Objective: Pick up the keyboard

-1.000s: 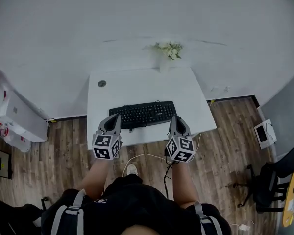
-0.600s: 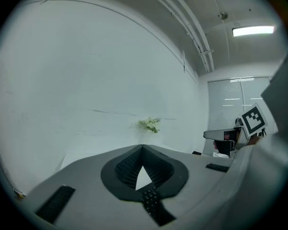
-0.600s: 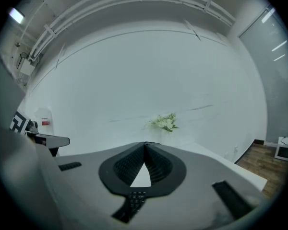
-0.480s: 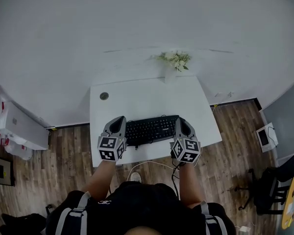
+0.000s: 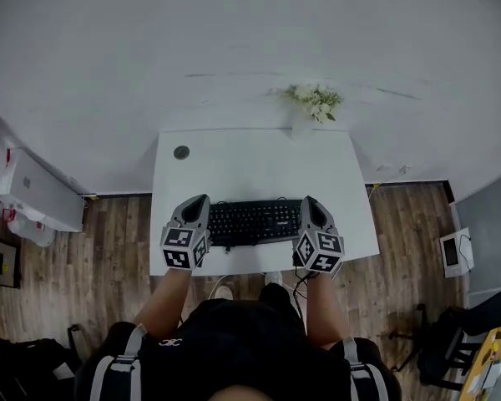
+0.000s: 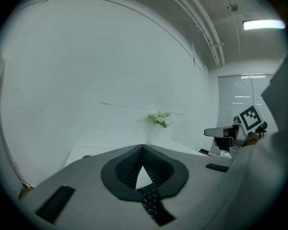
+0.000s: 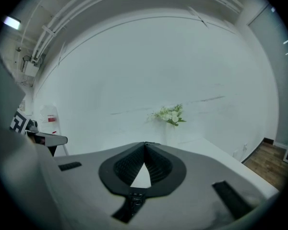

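A black keyboard point(image 5: 255, 221) lies across the near half of the white desk point(image 5: 259, 170). My left gripper point(image 5: 202, 200) sits at the keyboard's left end and my right gripper point(image 5: 309, 201) at its right end; whether either touches it I cannot tell. In the left gripper view the left gripper point(image 6: 142, 146) is shut with its tips together and nothing held, and a strip of keyboard keys point(image 6: 151, 205) shows under the jaws. The right gripper point(image 7: 145, 143) is likewise shut and empty in the right gripper view, with keys point(image 7: 133, 199) below it.
A vase of white flowers point(image 5: 313, 103) stands at the desk's back right against the wall. A round cable hole point(image 5: 181, 152) is at the back left. Cables point(image 5: 294, 282) hang off the front edge. A white box point(image 5: 33, 199) lies on the floor at left.
Both grippers have moved forward from the desk's near edge and now lie alongside the keyboard's two ends. Both stayed shut. The keyboard has not moved on the desk.
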